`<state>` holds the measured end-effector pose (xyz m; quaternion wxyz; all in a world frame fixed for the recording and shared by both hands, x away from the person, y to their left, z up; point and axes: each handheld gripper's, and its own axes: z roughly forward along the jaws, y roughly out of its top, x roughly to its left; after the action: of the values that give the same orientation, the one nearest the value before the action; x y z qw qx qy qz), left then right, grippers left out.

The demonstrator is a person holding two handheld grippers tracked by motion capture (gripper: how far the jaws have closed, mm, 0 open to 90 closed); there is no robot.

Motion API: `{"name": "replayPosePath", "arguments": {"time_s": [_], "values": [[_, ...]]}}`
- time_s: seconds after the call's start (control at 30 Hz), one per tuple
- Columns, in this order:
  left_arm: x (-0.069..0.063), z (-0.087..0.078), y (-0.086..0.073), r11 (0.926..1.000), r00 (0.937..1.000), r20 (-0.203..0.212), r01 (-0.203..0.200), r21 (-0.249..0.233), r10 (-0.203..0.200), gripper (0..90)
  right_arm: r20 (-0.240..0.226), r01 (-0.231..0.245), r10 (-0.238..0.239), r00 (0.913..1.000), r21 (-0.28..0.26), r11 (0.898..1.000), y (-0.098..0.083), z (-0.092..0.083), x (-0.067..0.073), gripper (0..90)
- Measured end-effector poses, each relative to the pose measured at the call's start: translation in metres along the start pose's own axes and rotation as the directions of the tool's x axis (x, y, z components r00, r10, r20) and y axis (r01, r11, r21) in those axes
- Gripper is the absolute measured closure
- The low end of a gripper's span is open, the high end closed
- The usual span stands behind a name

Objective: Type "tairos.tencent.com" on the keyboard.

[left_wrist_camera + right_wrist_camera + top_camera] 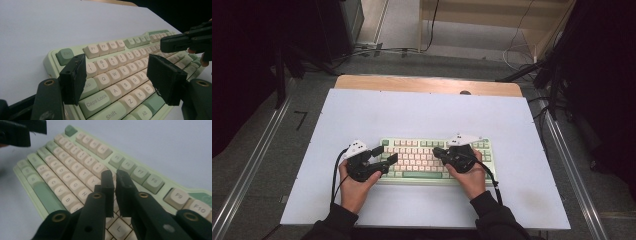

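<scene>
Here we are over the counter (362, 110), a pale sheet across a wooden top, and there is very little on it: one green-and-cream keyboard (422, 144) sitting toward the near middle, with bare surface on every side. Beyond the far edge, cables trail across the grey floor (412, 62), and metal rails (257, 160) run down both flanks of the counter. Nothing lies between the hands and the keys.

The keyboard's long axis runs left to right across the counter, parallel to the near edge. The function row faces away from the person, the long green space bar (421, 174) toward them; the Esc key (64, 55) marks the far-left corner.

Left tongs (384, 156) hang over the keyboard's left end, angled inward, and the left gripper view shows the jaws standing well apart, the letter keys plain between them, gripping nothing. I cannot tell whether the pads touch the keys.

Right tongs (438, 152) come in from the right end, pointing left over the middle rows. In the right gripper view (113, 191) the jaws are nearly together, just a thin slit between them and nothing in it, tips low over the letters near H. Whether they touch a key I cannot tell.
</scene>
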<state>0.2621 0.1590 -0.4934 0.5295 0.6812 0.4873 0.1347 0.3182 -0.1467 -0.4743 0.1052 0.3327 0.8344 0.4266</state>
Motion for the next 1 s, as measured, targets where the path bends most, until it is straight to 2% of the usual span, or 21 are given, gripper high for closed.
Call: {"name": "replayPosePath", "arguments": {"time_s": [0.13, 0.2, 0.23, 0.37, 0.43, 0.5, 0.53, 0.6, 0.73, 0.77, 0.8, 0.87, 1.0], "values": [[0.0, 0.002, 0.001, 1.0, 1.0, 0.002, 0.007, 0.005, -0.007, 32.4, 0.015, -0.044, 0.045, 0.9989, -0.061, 0.997, 0.002, -0.01, -0.006, 52.1], [-0.001, 0.004, 0.002, 1.0, 1.0, -0.002, 0.003, 0.008, -0.003, 32.5, 0.021, -0.071, 0.073, 0.9971, -0.098, 0.993, 0.003, -0.015, -0.012, 45.9], [-0.002, 0.005, 0.002, 0.9999, 1.0, -0.002, 0.0, 0.012, 0.0, 32.5, 0.021, -0.071, 0.073, 0.9971, -0.098, 0.993, 0.003, -0.015, -0.012, 45.9], [-0.007, 0.01, 0.003, 0.9997, 0.9998, -0.011, -0.014, 0.022, 0.014, 35.3, 0.038, -0.13, 0.136, 0.9899, -0.132, 0.983, 0.002, -0.023, -0.022, 35.4], [-0.009, 0.012, 0.004, 0.999, 0.9994, -0.016, -0.029, 0.035, 0.03, 37.0, 0.04, -0.135, 0.141, 0.9892, -0.133, 0.982, 0.002, -0.025, -0.023, 35.0], [-0.011, 0.014, 0.004, 0.9985, 0.9994, -0.01, -0.032, 0.043, 0.033, 42.4, 0.039, -0.145, 0.152, 0.9877, -0.142, 0.979, 0.002, -0.027, -0.025, 34.9], [-0.012, 0.015, 0.005, 0.9983, 0.9993, -0.007, -0.037, 0.045, 0.037, 49.5, 0.037, -0.148, 0.155, 0.9872, -0.15, 0.978, 0.002, -0.029, -0.026, 34.9], [-0.013, 0.015, 0.006, 0.9974, 0.9987, -0.005, -0.049, 0.053, 0.05, 55.9, 0.04, -0.148, 0.156, 0.987, -0.151, 0.977, 0.002, -0.03, -0.027, 34.9], [-0.016, 0.016, 0.013, 0.9962, 0.998, 0.027, -0.058, 0.064, 0.057, 75.3, 0.042, -0.155, 0.162, 0.9859, -0.146, 0.977, 0.002, -0.03, -0.028, 34.9], [-0.017, 0.016, 0.015, 0.9959, 0.9976, 0.034, -0.062, 0.065, 0.06, 79.0, 0.044, -0.153, 0.161, 0.9861, -0.144, 0.978, 0.002, -0.03, -0.029, 34.9], [-0.019, 0.016, 0.017, 0.9955, 0.9973, 0.035, -0.067, 0.067, 0.065, 79.0, 0.044, -0.153, 0.161, 0.9861, -0.144, 0.978, 0.002, -0.03, -0.029, 34.9], [-0.023, 0.019, 0.023, 0.9934, 0.9958, 0.048, -0.081, 0.081, 0.077, 89.0, 0.042, -0.151, 0.158, 0.9866, -0.142, 0.978, 0.002, -0.029, -0.028, 34.9], [-0.027, 0.022, 0.027, 0.9904, 0.9939, 0.059, -0.099, 0.097, 0.093, 90.0, 0.044, -0.151, 0.159, 0.9863, -0.144, 0.978, 0.002, -0.029, -0.028, 35.0]]}}
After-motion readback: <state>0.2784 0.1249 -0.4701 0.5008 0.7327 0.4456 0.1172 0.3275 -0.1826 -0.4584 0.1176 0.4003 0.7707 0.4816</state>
